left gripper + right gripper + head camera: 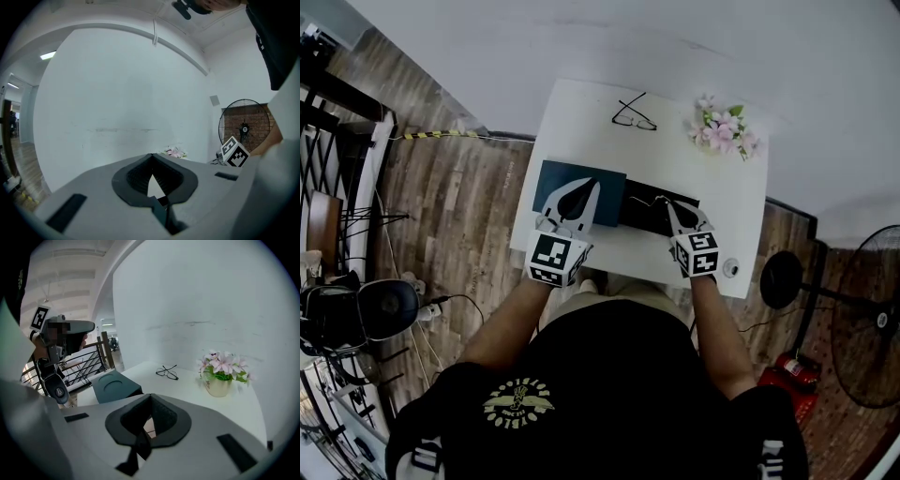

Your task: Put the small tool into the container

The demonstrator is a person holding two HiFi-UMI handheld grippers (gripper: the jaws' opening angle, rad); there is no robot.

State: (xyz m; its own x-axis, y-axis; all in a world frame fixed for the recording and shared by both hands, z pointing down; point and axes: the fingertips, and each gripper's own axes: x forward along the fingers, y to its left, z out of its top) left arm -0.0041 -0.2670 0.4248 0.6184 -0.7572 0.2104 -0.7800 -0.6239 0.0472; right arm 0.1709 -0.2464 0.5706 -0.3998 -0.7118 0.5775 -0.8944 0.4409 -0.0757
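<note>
A dark teal box (548, 183) lies on the white table (581, 122), also seen as the teal box (115, 386) with a round recess in the right gripper view. Beside it on the right sits a black container (637, 211). My left gripper (583, 185) hovers over the teal box, its tips touching with nothing between them; the left gripper (151, 155) faces the bare wall. My right gripper (661, 200) is over the black container, and the right gripper (150, 395) is shut tip to tip. I cannot make out a small tool in any view.
Black glasses (634, 114) and a pot of pink flowers (724, 129) stand at the table's far side. A small round object (730, 269) sits at the near right corner. A floor fan (862, 319) stands to the right and a black railing (323, 141) to the left.
</note>
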